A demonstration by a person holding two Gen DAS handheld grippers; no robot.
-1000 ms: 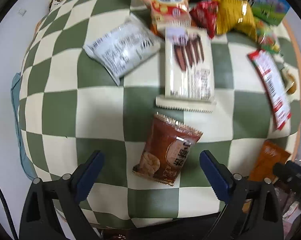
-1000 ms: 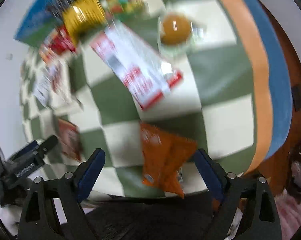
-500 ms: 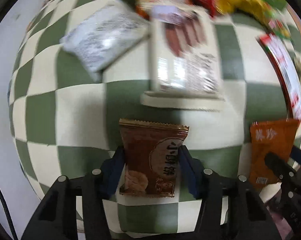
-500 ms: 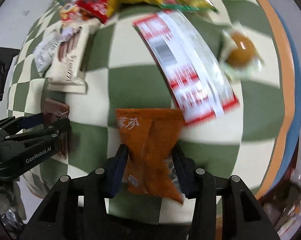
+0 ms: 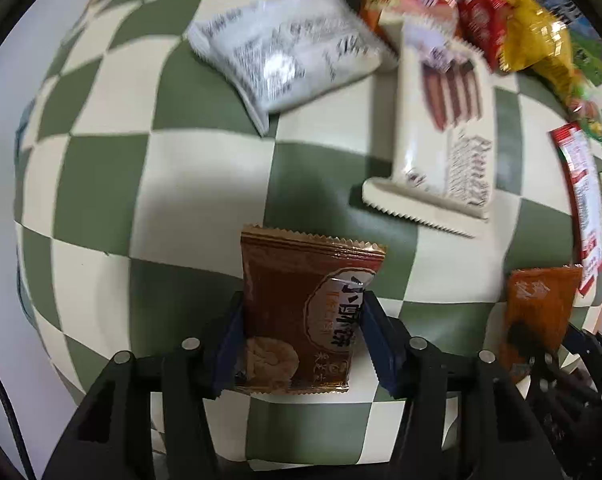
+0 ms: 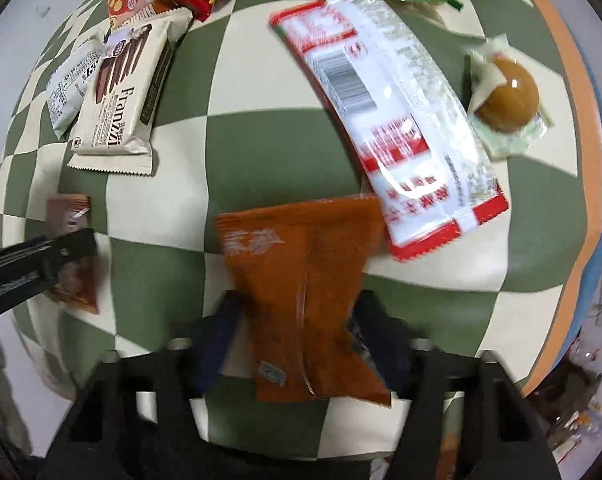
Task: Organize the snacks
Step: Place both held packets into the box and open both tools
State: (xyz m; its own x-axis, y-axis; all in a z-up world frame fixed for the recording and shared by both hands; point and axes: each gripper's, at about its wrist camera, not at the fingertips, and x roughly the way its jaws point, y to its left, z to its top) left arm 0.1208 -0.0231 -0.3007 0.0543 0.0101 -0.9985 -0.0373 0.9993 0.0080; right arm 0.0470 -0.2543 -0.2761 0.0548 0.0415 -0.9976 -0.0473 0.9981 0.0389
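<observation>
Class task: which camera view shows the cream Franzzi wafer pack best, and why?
The right wrist view: the Franzzi wafer pack lies whole and fairly sharp there, brand name readable. The left wrist view shows the same pack larger, but motion-blurred, its lettering smeared.

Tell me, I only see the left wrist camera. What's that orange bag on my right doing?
Observer: The right gripper is clamped on the orange packet, squeezing its middle.
Operator: Anything past the red and white pack?
Observer: A round brown treat in a clear wrapper, beside the red-and-white packet.
Operator: What does the cream pack say?
Observer: The cream wafer pack reads Franzzi.
</observation>
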